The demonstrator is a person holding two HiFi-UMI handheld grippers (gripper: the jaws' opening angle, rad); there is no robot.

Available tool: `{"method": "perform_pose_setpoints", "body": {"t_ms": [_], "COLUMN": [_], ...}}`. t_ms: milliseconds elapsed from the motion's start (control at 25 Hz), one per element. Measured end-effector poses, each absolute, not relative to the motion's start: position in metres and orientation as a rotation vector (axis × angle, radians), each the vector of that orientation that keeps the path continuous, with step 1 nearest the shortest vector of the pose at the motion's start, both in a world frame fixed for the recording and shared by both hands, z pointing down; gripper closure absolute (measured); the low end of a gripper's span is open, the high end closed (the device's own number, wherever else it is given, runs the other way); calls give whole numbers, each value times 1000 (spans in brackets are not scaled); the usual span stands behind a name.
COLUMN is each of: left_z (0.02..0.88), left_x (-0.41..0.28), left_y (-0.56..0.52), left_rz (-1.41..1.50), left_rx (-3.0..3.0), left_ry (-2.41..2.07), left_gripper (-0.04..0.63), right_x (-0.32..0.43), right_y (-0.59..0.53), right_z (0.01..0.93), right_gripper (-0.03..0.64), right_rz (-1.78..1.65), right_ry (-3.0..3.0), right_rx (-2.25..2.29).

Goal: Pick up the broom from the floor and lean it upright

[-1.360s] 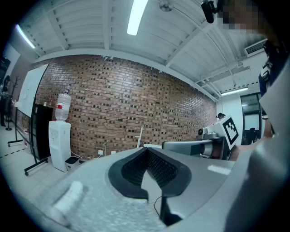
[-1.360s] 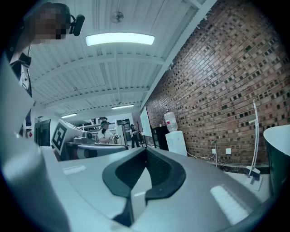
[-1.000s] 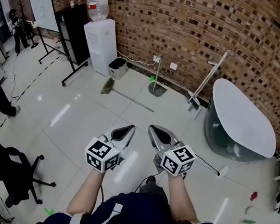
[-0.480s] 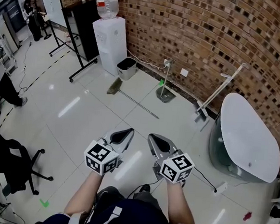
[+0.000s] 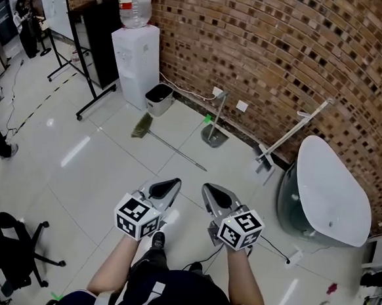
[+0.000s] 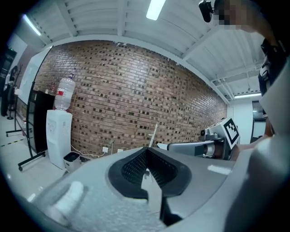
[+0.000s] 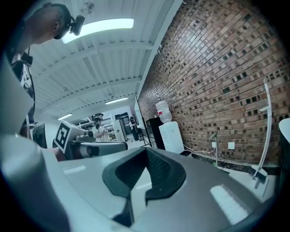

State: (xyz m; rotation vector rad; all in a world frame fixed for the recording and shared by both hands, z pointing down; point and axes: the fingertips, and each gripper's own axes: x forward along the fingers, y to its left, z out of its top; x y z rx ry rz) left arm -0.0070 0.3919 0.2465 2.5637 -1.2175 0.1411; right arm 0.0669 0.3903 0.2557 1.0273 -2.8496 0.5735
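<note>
My left claw [image 5: 167,186] and right claw [image 5: 214,195], both closed and empty, are side by side above the glossy white tiled floor [image 5: 97,174]. Ahead and well apart, the thin-handled, greenish-bristled broom [image 5: 171,147] lies flat near the white water dispenser [image 5: 136,59].

The left tongs [image 5: 173,181] and the right tongs [image 5: 208,188] were held out side by side in front of the person, near each other but not touching. Their tips pointed forward, slightly downward, and angled a little toward one another. Both pairs of jaws were pressed together with nothing between them. The left marker cube [image 5: 136,216] and the right marker cube [image 5: 241,228] sat at the rear of their tongs. Behind them the bare left forearm [image 5: 113,264] and right forearm [image 5: 243,281] reached forward, roughly parallel.
</note>
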Motion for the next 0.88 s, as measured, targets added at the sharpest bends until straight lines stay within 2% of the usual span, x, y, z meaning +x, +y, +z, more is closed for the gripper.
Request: {"method": "perform_pose_setpoints", "body": {"t_ms": [440, 880], "left_z": [250, 281], "left_x": [-58, -61], "left_y": [315, 227], "left_rz": [88, 141], "left_rx": [2601, 2580], "left_ry": [-1041, -1017], "left_gripper": [595, 595], "right_x": [14, 22], "right_y": [316, 230], "right_z": [237, 266], "right_gripper": [614, 614], "right_rz": [502, 569], "right_ry": [-2740, -2700], "right_rx": [1215, 1257]}}
